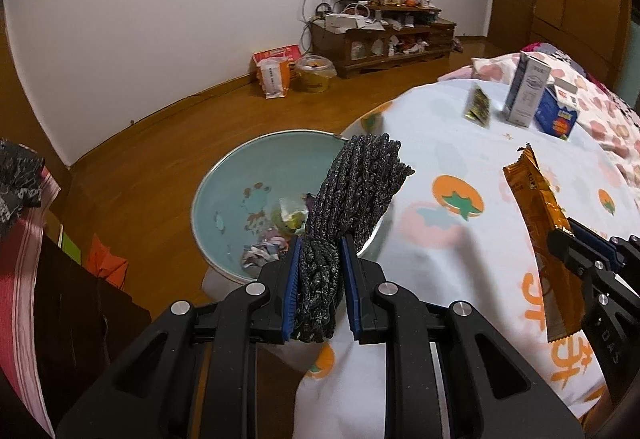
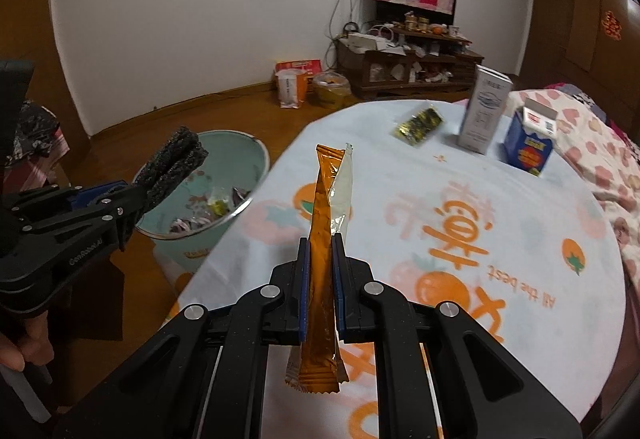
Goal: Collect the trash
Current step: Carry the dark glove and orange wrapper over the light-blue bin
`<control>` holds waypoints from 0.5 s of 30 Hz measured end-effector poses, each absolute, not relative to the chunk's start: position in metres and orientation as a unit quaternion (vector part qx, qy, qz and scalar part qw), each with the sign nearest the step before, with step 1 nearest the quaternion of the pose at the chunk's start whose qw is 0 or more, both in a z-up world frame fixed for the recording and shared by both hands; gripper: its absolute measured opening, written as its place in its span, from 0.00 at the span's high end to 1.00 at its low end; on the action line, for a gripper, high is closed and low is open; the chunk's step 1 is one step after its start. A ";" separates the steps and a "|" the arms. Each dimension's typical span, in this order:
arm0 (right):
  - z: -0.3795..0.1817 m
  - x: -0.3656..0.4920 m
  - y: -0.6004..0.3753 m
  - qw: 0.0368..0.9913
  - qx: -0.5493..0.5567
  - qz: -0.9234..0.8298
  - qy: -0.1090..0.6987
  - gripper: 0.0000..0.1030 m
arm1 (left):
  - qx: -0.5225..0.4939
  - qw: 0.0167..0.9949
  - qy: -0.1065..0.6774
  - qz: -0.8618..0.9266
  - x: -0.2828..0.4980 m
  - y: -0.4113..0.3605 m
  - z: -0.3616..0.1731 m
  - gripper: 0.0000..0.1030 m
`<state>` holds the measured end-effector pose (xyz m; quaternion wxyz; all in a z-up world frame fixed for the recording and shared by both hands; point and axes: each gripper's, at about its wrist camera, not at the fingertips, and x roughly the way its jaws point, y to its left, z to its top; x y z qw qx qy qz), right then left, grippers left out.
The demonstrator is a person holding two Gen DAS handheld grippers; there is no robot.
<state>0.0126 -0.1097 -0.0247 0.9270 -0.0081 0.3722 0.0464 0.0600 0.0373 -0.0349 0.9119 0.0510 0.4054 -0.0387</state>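
Note:
My left gripper (image 1: 320, 245) is shut on a dark, speckled scouring pad (image 1: 356, 179), folded and sticking up over the near rim of a pale green bin (image 1: 216, 183) that stands on the floor beside the table. Wrappers lie in the bin's bottom. My right gripper (image 2: 320, 241) is shut on a long orange sachet (image 2: 322, 223) with a clear wrapper (image 2: 342, 183) behind it, held above the table's left part. In the right wrist view the left gripper (image 2: 140, 195) with the pad (image 2: 176, 155) hovers at the bin (image 2: 240, 155). A small gold-and-black packet (image 2: 418, 125) lies on the table farther back.
The round table has a white cloth (image 2: 500, 199) with orange tomato prints. A tall grey-white carton (image 2: 486, 107) and a blue box (image 2: 530, 141) stand at its far side. Beyond are a wooden floor, bags against the wall (image 2: 294, 83) and a cluttered low cabinet (image 2: 408, 67).

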 end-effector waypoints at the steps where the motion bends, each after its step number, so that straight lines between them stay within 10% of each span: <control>1: -0.024 0.014 -0.107 0.927 -0.009 0.050 0.372 0.89 | 0.050 0.912 0.406 -0.036 0.061 0.040 -0.035 0.81; 15: -0.022 0.039 -0.072 0.925 -0.017 0.085 0.370 0.89 | 0.025 0.912 0.409 -0.002 0.076 0.073 -0.035 0.81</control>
